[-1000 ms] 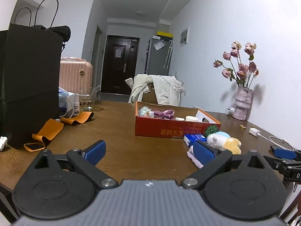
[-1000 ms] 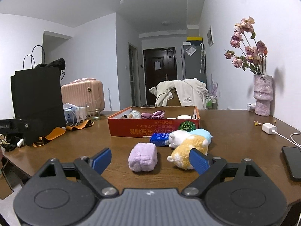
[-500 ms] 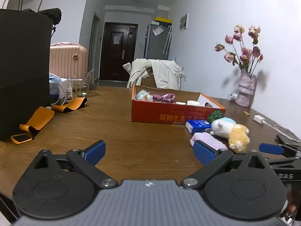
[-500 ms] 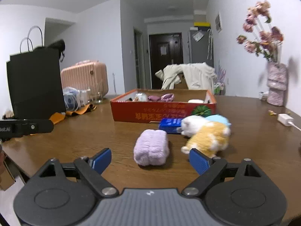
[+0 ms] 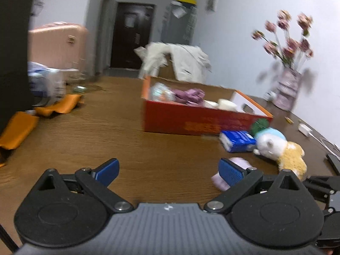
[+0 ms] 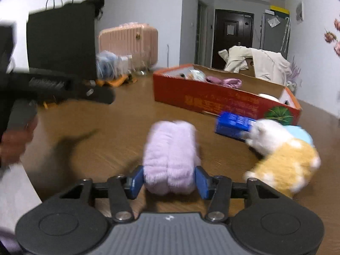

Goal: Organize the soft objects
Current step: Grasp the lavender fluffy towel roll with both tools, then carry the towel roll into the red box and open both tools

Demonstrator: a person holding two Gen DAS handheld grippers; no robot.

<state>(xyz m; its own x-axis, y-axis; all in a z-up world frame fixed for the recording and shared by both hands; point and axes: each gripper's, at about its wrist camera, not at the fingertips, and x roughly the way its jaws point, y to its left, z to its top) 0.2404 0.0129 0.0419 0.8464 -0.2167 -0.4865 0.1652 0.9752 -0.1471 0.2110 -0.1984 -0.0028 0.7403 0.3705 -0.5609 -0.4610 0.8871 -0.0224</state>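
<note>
**What the two views leave unclear**

Both views are smeared by motion. In the left wrist view the flowers [image 5: 284,36] and their vase [image 5: 286,93] are streaked, and the things inside the red box [image 5: 191,123] are soft shapes that cannot be named. The left tool [image 5: 169,169] covers part of the lilac plush roll [image 5: 218,180]. In the right wrist view the roll's near end sits between the right tool [image 6: 169,180] pads; firm contact cannot be told. The black bag [image 6: 61,40] is blurred, and the yellow plush toy [image 6: 289,167] has fuzzy edges.
</note>
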